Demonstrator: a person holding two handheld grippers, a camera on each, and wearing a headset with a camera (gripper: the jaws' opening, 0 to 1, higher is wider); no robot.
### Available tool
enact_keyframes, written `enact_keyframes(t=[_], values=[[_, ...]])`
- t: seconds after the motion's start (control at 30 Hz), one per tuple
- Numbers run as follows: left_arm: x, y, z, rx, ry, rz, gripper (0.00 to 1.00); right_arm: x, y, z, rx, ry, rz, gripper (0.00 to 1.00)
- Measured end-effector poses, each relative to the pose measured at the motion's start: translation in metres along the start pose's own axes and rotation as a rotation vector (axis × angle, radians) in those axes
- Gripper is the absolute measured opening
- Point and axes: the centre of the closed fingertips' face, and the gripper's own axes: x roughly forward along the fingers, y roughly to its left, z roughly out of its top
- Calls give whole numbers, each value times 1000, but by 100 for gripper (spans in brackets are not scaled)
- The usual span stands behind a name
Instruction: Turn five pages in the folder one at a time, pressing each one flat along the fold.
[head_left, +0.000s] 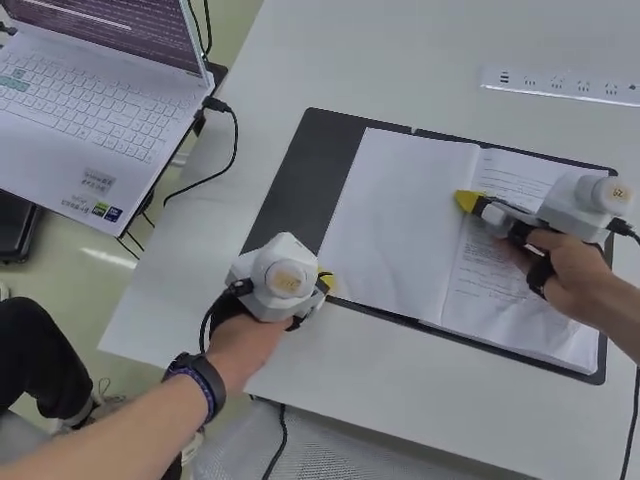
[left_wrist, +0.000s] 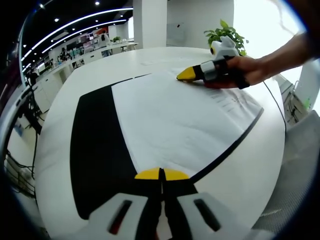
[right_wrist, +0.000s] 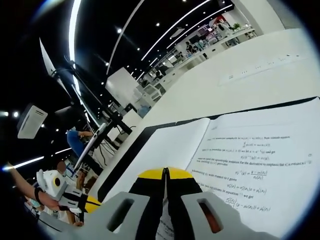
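Observation:
An open black folder (head_left: 300, 175) lies on the white table. Its left page (head_left: 395, 220) is blank and its right page (head_left: 520, 290) carries printed text. My right gripper (head_left: 466, 201) is shut, its yellow tips resting low by the fold on the printed page (right_wrist: 250, 165). The right gripper view looks along the shut jaws (right_wrist: 165, 173) over that page. My left gripper (head_left: 322, 285) is shut at the folder's near left edge, with its tips (left_wrist: 161, 174) against the border of the blank page (left_wrist: 170, 120). Nothing shows between either pair of jaws.
A white laptop (head_left: 90, 110) stands off the table's left side with cables (head_left: 225, 150) running beside it. A white power strip (head_left: 560, 85) lies at the far right. The table's near edge (head_left: 330, 410) runs just below the folder.

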Motion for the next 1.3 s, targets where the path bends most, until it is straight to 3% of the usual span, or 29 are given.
enact_keyframes(t=[0.27, 0.67, 1.0, 1.03, 1.13, 1.3], values=[[-1, 1, 0, -25, -18, 4, 0, 15, -22, 19, 34, -36, -45, 0], [-1, 2, 0, 6, -20, -7, 0, 30, -53, 42, 95, -104, -86, 0], [1, 4, -2, 9, -23, -14, 0, 47, -83, 58, 102, -153, -129, 0], [1, 4, -2, 7, -24, -15, 0, 47, -83, 58, 101, -156, -132, 0], [0, 3, -1, 4, -24, -16, 0, 42, -63, 57, 97, -167, -144, 0], [1, 4, -2, 8, -21, -19, 0, 36, -46, 55, 95, -164, -138, 0]])
